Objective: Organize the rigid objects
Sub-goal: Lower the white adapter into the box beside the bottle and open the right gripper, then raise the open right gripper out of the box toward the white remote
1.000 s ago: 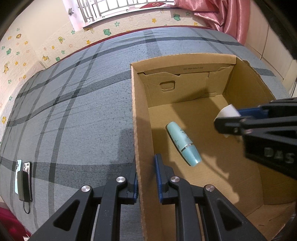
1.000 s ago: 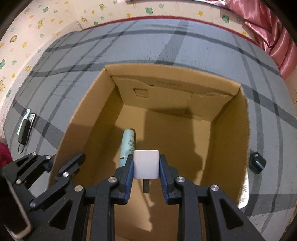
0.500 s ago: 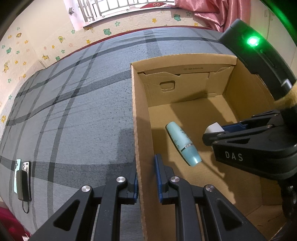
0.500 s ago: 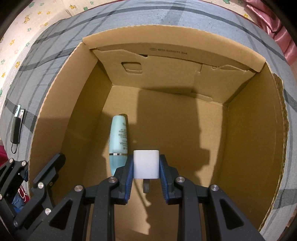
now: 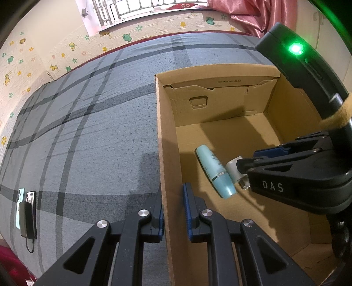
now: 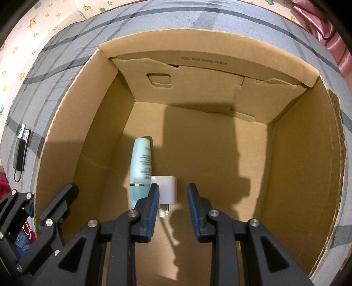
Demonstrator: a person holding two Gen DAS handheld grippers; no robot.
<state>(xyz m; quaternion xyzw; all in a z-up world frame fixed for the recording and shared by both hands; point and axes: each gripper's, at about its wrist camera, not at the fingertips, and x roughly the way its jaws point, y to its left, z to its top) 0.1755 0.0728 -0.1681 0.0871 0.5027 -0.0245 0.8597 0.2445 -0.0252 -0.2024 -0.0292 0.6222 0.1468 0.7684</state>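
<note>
An open cardboard box (image 5: 169, 136) (image 6: 308, 154) stands on the grey plaid bed. On its floor lies a teal bottle (image 5: 214, 170) (image 6: 140, 164). A white plug adapter (image 6: 166, 190) (image 5: 234, 170) lies beside the bottle, touching it. My right gripper (image 6: 172, 204) is open inside the box, its fingers just above and either side of the adapter, not holding it. My left gripper (image 5: 173, 212) is shut on the box's left wall, one finger outside and one inside.
Phones and a black power bank (image 5: 27, 214) (image 6: 19, 149) lie on the bed to the left of the box. A patterned wall and window bound the far side. A pink curtain (image 5: 248, 15) hangs at the back right.
My right gripper went down into the box with the white adapter, then opened and let it go next to the teal bottle. The left gripper has not moved.
</note>
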